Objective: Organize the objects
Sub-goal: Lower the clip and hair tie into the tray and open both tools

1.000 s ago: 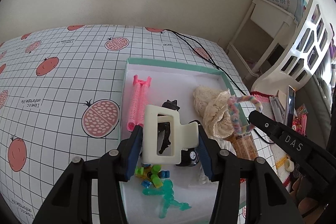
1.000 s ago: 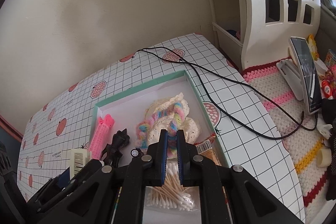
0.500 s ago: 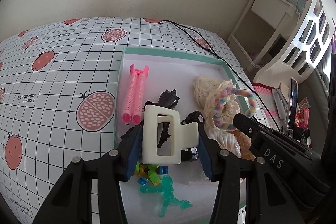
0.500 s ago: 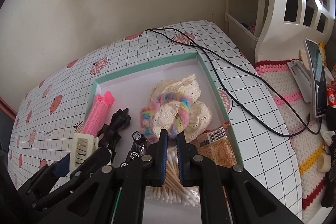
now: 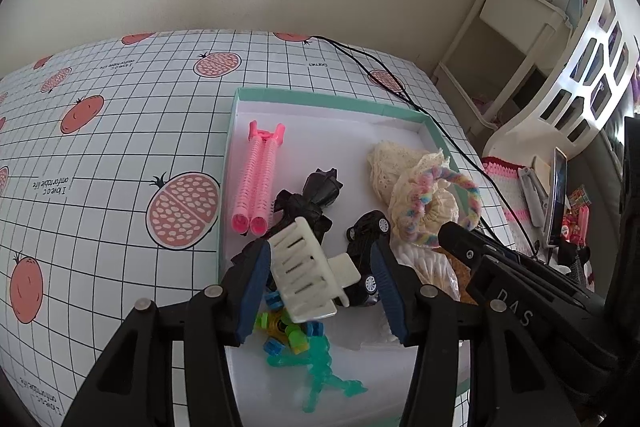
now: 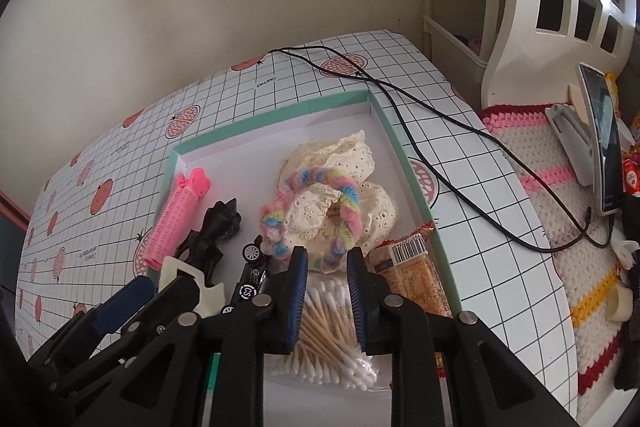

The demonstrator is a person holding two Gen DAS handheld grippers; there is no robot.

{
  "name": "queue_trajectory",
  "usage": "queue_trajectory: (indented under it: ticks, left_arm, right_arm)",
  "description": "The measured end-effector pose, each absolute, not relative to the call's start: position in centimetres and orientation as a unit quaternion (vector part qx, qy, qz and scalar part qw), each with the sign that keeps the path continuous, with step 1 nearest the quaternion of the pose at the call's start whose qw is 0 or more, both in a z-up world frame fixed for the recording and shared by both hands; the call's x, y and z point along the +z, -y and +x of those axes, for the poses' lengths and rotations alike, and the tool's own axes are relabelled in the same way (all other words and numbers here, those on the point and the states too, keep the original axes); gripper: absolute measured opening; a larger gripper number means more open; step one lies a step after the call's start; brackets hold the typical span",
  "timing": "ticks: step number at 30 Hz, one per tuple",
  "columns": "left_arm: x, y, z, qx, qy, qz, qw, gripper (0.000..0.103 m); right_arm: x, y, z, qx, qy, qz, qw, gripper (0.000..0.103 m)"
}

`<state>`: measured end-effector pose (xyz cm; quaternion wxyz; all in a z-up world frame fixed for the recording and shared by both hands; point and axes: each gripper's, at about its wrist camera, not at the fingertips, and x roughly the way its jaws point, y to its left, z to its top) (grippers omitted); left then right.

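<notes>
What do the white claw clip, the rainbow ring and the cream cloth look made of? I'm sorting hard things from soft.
White claw clip: looks like hard plastic, smooth and slightly glossy, with rigid molded teeth. Rainbow ring: fuzzy pastel yarn or chenille, soft, probably a hair tie. Cream cloth: thin fabric with eyelet holes and ruffled edges, likely cotton lace, matte and crumpled.

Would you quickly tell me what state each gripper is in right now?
Left gripper: jaws open; the white hair claw lies loose and tilted between them.
Right gripper: jaws open, holding nothing, at the rainbow scrunchie.
</notes>
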<state>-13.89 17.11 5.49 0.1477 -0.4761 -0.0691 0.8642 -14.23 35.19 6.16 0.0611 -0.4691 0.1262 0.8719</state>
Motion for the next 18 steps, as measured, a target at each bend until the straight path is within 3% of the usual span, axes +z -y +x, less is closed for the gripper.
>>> queue_trajectory:
  ticks: [15, 18]
  left_arm:
    - [6.4, -14.7, -14.2, 0.878, 0.091, -0.458, 0.105, 0.053]
    - [6.3, -14.0, -14.4, 0.879, 0.098, -0.458, 0.086, 0.056]
  right_arm:
    - [6.0, -36.1, -14.1, 0.87, -0.147, -0.466, 0.068, 0.026]
    - [5.8, -36.0, -14.1, 0.869, -0.145, -0.468, 0.065, 0.038]
